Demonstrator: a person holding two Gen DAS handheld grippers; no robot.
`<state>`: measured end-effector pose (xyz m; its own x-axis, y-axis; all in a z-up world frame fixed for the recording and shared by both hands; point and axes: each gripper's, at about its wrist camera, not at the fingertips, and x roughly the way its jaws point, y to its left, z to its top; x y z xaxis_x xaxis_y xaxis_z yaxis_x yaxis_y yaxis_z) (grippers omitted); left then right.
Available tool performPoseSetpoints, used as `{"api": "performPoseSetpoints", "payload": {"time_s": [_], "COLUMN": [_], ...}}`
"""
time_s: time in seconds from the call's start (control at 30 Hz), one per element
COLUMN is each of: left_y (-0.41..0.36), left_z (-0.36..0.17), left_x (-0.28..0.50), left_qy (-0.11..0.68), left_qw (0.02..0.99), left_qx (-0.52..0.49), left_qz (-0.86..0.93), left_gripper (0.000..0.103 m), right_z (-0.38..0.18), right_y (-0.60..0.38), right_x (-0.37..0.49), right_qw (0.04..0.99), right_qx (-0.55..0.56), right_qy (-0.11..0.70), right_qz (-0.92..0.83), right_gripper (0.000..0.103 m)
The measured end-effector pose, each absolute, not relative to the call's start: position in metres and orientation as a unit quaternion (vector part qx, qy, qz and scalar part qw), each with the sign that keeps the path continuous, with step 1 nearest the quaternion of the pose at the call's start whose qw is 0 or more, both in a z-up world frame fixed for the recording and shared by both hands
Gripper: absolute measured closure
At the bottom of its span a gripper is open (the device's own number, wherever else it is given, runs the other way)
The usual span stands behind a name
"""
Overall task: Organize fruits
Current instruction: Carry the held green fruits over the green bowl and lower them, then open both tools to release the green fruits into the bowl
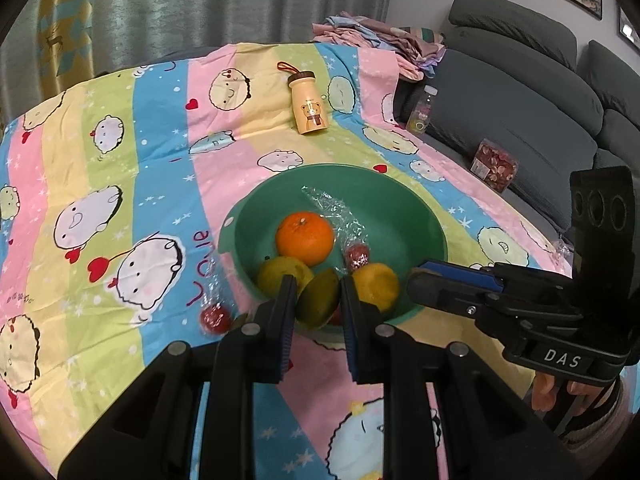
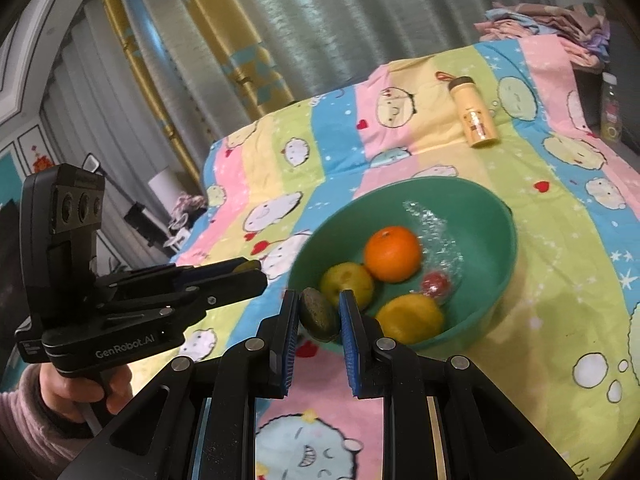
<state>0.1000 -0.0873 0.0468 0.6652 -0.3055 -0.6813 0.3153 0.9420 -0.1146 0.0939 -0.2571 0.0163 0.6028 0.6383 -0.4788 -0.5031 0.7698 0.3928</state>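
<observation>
Green plastic forms the bowl (image 1: 416, 216) that sits on a striped cartoon bedsheet (image 1: 152, 128), and most of the fruit lies inside it. An orange (image 1: 305, 237) rests near the middle. A yellow-green fruit (image 1: 280, 274) lies just in front of it on the left and a yellow citrus (image 1: 378, 285) on the right. A small red fruit in clear wrap (image 1: 356, 258) sits between the orange and the yellow citrus, and a loose piece of cling film (image 1: 332, 204) lies against the far inner wall.

The left gripper (image 1: 318, 284) has its blue-padded fingers pressed on either side of an olive-green fruit (image 1: 318, 302), held over the near rim of the bowl. The right gripper (image 2: 319, 296) likewise pinches a dark green, rough-skinned fruit (image 2: 318, 314) at the bowl's near edge. Seen from the right wrist, the left tool is off to the left of the bowl, above the sheet.

Another red wrapped fruit (image 1: 215, 318) lies on the sheet just left of the bowl, outside it. Well beyond the bowl, a cream bottle with a bear print (image 1: 308, 110) lies on its side. A grey sofa (image 1: 520, 92) stands past the sheet's right edge.
</observation>
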Motion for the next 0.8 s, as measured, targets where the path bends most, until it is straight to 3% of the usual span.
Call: {"api": "performPoseSetpoints", "payload": {"time_s": [0.8], "left_y": [-0.112], "left_z": [0.018], "left_x": [0.139], "left_qy": [0.408], "left_qw": [0.896], "left_qx": [0.048], "left_qz": [-0.166], "left_gripper": [0.082], "right_z": [0.004], "right_y": [-0.258], "right_x": [0.127], "right_qw": [0.903], "right_qx": [0.081], "right_qy": [0.32], "right_qz": [0.275], "right_gripper": [0.081]}}
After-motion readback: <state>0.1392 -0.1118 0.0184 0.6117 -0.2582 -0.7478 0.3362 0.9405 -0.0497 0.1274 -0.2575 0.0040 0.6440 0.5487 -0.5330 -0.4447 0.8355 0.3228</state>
